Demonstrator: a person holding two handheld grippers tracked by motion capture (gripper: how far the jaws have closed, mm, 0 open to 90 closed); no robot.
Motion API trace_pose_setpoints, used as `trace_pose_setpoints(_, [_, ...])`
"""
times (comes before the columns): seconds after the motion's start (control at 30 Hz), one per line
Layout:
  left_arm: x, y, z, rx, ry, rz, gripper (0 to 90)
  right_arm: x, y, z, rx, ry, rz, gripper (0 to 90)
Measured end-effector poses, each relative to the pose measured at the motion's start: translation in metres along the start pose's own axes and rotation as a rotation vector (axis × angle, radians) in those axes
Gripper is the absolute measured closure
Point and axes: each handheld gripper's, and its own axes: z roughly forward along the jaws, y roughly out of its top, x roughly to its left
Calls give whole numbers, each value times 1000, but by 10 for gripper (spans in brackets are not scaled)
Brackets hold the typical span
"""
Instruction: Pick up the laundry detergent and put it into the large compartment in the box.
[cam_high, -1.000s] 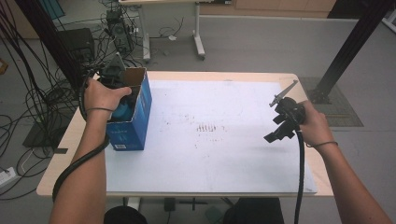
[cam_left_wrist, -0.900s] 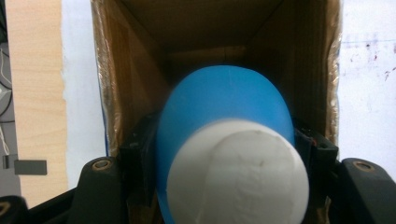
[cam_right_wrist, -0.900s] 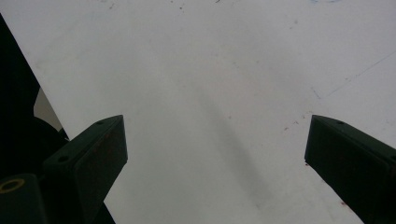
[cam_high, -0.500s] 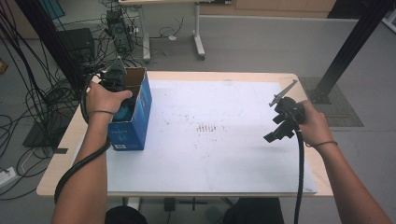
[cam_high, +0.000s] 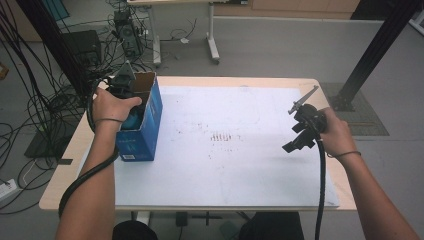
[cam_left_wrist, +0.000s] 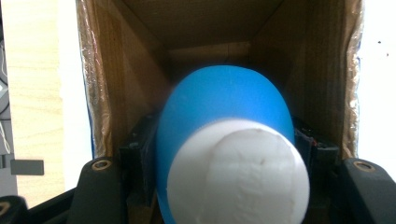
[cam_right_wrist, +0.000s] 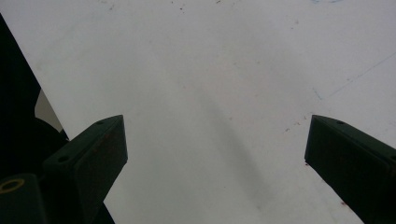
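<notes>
High view: wooden table (cam_high: 65, 170) under stained white sheet (cam_high: 240, 150), grey floor, cables. Left gripper (cam_left_wrist: 224, 154) clamps blue-white object (cam_left_wrist: 224, 154) inside cardboard box (cam_high: 145, 125); right gripper (cam_high: 300, 137) spread, empty.

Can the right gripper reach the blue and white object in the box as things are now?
Probably not directly. The blue and white object sits inside the blue box, clamped by the left gripper, whose hand covers the opening. The right gripper hangs open far across the white mat.
</notes>
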Motion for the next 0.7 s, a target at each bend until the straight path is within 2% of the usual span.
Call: trace_pose_setpoints(0.7, [1, 0, 1, -5, -4, -4, 374, -1, 3, 3, 5, 1, -5, 56])
